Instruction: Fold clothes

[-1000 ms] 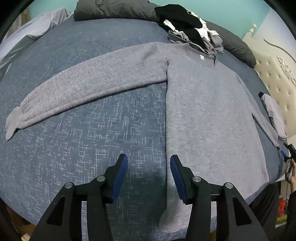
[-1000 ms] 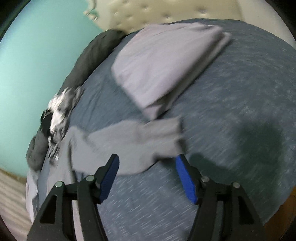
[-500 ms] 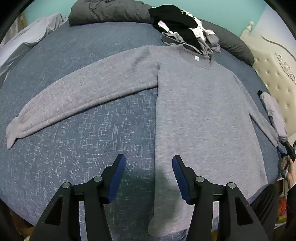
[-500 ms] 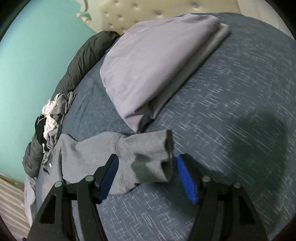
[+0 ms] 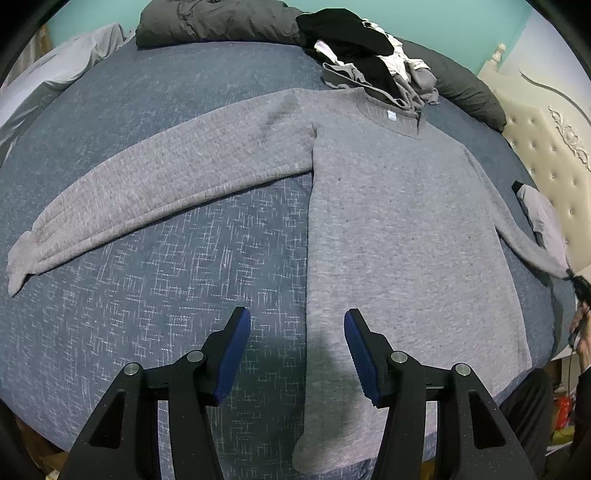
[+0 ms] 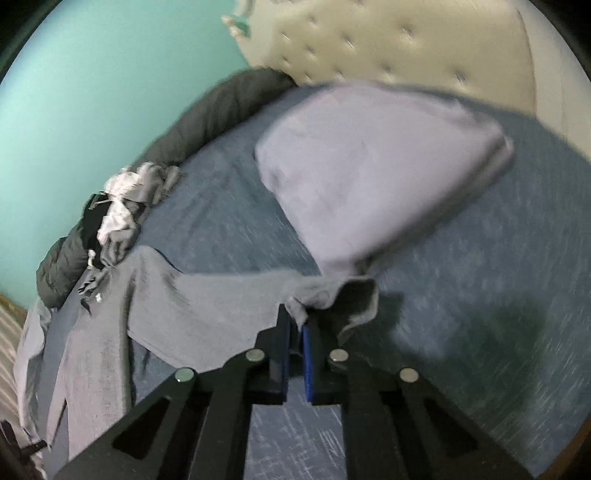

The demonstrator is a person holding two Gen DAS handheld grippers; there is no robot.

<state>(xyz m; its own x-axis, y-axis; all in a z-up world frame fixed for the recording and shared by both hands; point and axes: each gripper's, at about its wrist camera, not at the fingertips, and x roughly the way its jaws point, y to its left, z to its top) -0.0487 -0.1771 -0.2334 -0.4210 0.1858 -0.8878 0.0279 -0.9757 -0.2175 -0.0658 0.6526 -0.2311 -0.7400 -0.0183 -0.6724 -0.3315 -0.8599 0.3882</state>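
A grey long-sleeved sweater [image 5: 399, 229] lies flat on the blue bedspread [image 5: 184, 280], front down, collar at the far side. Its left sleeve [image 5: 155, 188] stretches out to the left. My left gripper [image 5: 297, 332] is open and empty above the sweater's lower left edge. My right gripper [image 6: 295, 325] is shut on the cuff of the right sleeve [image 6: 221, 306] and holds it a little above the bed. The right gripper also shows small at the right edge of the left wrist view [image 5: 578, 284].
A pile of dark and white clothes [image 5: 369, 62] lies beyond the collar. A dark duvet roll [image 5: 207, 22] runs along the far side. A folded lilac pillowcase [image 6: 376, 170] lies by the sleeve cuff. A tufted cream headboard [image 6: 406, 44] stands behind it.
My right gripper has closed on the sleeve cuff that lay between its open fingers, and lifted it. My left gripper has shifted slightly left over the sweater's hem edge and stays open.
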